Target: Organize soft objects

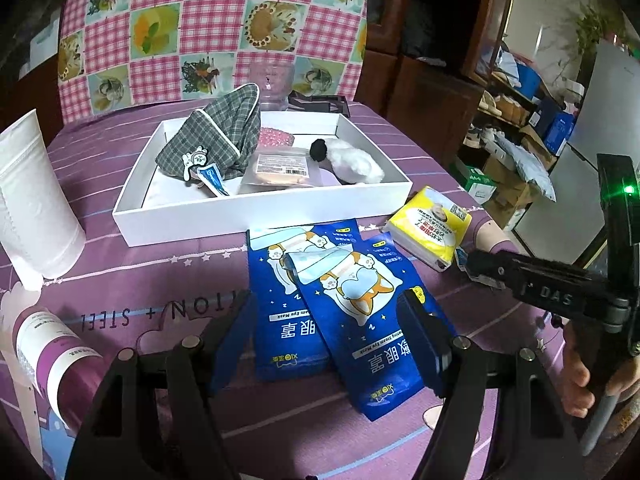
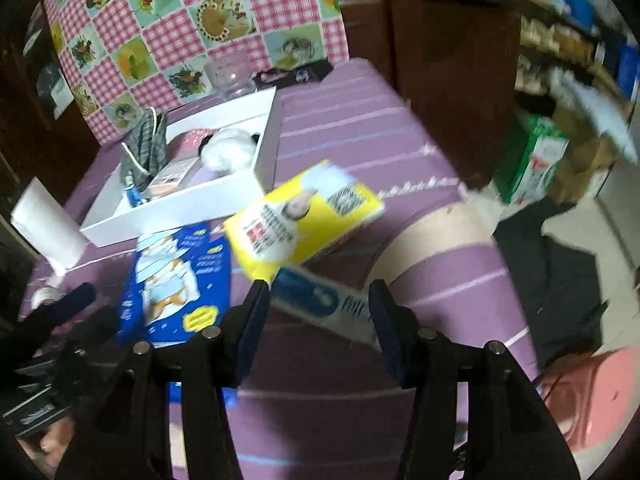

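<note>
Right gripper [image 2: 318,312] is closed on a blue-and-white packet [image 2: 324,306], held across its pads above the purple cloth. Left gripper [image 1: 328,344] is held wide, empty, over 2 blue eye-mask sachets [image 1: 316,300]. Beyond both, the white tray [image 1: 256,204] is already loaded with a plaid pouch [image 1: 216,136], a sealed packet and a white plush. Left to be gathered, by appearances: the sachets, the yellow tissue pack [image 2: 300,216] ahead of the right gripper, and the held packet.

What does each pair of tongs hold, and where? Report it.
Right tongs clamp a blue-and-white packet across its side edges. Left tongs hold nothing; they stand open above the eye-mask packs.
</note>
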Tool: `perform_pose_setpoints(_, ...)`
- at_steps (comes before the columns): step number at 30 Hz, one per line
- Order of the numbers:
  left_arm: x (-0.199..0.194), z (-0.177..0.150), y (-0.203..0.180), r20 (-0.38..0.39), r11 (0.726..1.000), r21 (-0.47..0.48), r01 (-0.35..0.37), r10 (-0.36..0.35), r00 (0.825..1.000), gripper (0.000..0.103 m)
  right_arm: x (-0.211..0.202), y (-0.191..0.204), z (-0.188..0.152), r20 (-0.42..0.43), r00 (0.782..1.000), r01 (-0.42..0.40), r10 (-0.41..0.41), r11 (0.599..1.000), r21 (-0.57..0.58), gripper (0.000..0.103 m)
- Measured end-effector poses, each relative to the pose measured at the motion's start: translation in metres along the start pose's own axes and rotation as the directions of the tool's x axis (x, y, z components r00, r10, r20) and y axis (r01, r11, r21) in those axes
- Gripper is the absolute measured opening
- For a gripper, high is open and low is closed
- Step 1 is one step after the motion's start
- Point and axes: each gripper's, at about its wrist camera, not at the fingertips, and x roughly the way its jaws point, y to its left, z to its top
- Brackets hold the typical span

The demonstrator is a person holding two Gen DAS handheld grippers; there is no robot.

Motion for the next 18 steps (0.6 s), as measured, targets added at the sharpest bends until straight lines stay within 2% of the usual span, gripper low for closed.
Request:
perform_pose_setpoints(5,-0.001,0.000,0.000,0.000,1.000,0.004,0.004,-0.004,1.000,0.072,0.007,0.008,0.003,-0.015,0.999,0.026,-0.028,0.994,-0.105,0.057)
perform_pose_setpoints(8,0.000,0.000,-0.001,-0.003,1.000,0.006,0.003,-0.003,1.000,0.072,0.022,0.010,0.001,-0.047,0.996,0.071,-0.077,0.991,-0.117,0.058)
perform_pose_setpoints(10,0.000,-0.001,-0.002,-0.003,1.000,0.009,0.003,-0.003,1.000,0.072,0.023,0.015,-0.001,-0.027,0.992,0.115,-0.120,0.983,-0.145,0.058)
perform_pose_setpoints(12,-0.001,0.000,-0.002,0.000,1.000,0.009,0.000,0.000,1.000,0.072,0.023,0.013,0.000,-0.037,0.993,0.109,-0.114,0.987,-0.120,0.054)
perform_pose_setpoints(14,-0.001,-0.001,-0.001,0.000,1.000,0.005,0.000,0.000,1.000,0.072,0.022,0.008,0.002,-0.030,0.992,0.120,-0.123,0.988,-0.098,0.028)
perform_pose_setpoints(16,0.000,-0.001,0.000,-0.003,1.000,0.004,0.000,0.000,1.000,0.072,0.021,0.000,0.005,-0.030,0.992,0.122,-0.123,0.991,-0.051,0.017)
perform_pose_setpoints(18,0.000,-0.001,0.000,-0.003,1.000,0.004,0.000,0.000,1.000,0.072,0.020,-0.008,0.008,-0.035,0.996,0.087,-0.087,0.996,0.002,0.014)
